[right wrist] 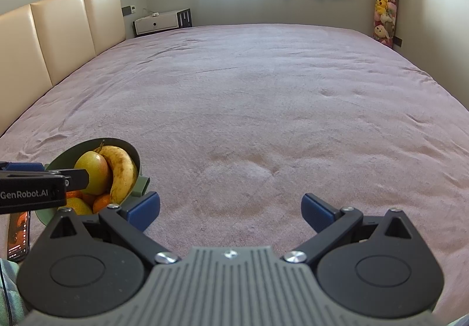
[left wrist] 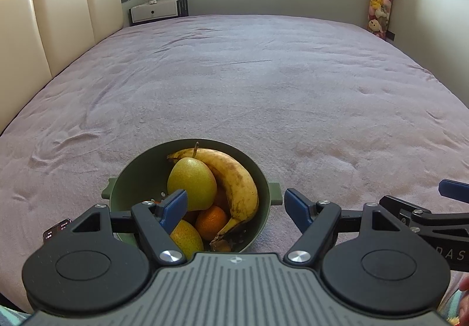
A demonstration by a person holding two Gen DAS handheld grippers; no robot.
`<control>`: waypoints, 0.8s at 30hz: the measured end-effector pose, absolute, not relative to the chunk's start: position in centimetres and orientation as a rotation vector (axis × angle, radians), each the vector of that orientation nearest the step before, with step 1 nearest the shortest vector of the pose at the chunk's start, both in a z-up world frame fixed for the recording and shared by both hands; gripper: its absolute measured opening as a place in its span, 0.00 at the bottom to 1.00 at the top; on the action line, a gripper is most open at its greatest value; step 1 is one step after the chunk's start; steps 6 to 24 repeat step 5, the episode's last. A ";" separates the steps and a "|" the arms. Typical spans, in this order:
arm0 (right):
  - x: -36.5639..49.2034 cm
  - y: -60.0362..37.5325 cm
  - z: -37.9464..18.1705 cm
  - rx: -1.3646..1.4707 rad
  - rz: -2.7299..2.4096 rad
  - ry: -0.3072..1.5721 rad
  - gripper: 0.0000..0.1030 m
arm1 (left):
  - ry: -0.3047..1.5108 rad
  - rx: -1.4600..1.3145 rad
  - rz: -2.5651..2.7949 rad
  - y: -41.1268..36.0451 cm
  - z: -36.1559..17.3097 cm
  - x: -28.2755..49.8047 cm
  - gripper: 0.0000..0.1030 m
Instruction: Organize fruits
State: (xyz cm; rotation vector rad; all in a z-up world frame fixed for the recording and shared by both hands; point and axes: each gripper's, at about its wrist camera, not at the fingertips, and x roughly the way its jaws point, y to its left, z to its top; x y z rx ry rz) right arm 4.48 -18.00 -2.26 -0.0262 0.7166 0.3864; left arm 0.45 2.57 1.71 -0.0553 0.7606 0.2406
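Observation:
A green bowl (left wrist: 129, 176) stands on the bed near its front edge. It holds a spotted banana (left wrist: 234, 179), a yellow-green pear (left wrist: 192, 182), a second pear (left wrist: 187, 239) and oranges (left wrist: 211, 221). My left gripper (left wrist: 236, 210) is open over the bowl's near side, its left finger above the fruit, its right finger outside the rim. My right gripper (right wrist: 230, 213) is open and empty over bare blanket, to the right of the bowl (right wrist: 129, 150). The banana (right wrist: 121, 170) and pear (right wrist: 92, 172) also show in the right wrist view.
The pink blanket (left wrist: 263, 91) covers the whole bed. A cream headboard (left wrist: 58, 23) runs along the left. A phone (right wrist: 19, 235) lies left of the bowl. A white nightstand (left wrist: 155, 10) and a column of plush toys (left wrist: 379, 6) stand at the far wall.

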 end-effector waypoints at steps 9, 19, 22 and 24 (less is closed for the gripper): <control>4.5 -18.0 -2.3 -0.026 0.386 0.717 0.96 | 0.756 -0.052 0.241 2.5 1.7 0.3 0.86; 4.5 -18.0 -2.3 -0.026 0.386 0.717 0.96 | 0.756 -0.052 0.241 2.5 1.7 0.3 0.86; 4.5 -18.0 -2.3 -0.026 0.386 0.717 0.96 | 0.756 -0.052 0.241 2.5 1.7 0.3 0.86; 4.5 -18.0 -2.3 -0.026 0.386 0.717 0.96 | 0.756 -0.052 0.241 2.5 1.7 0.3 0.86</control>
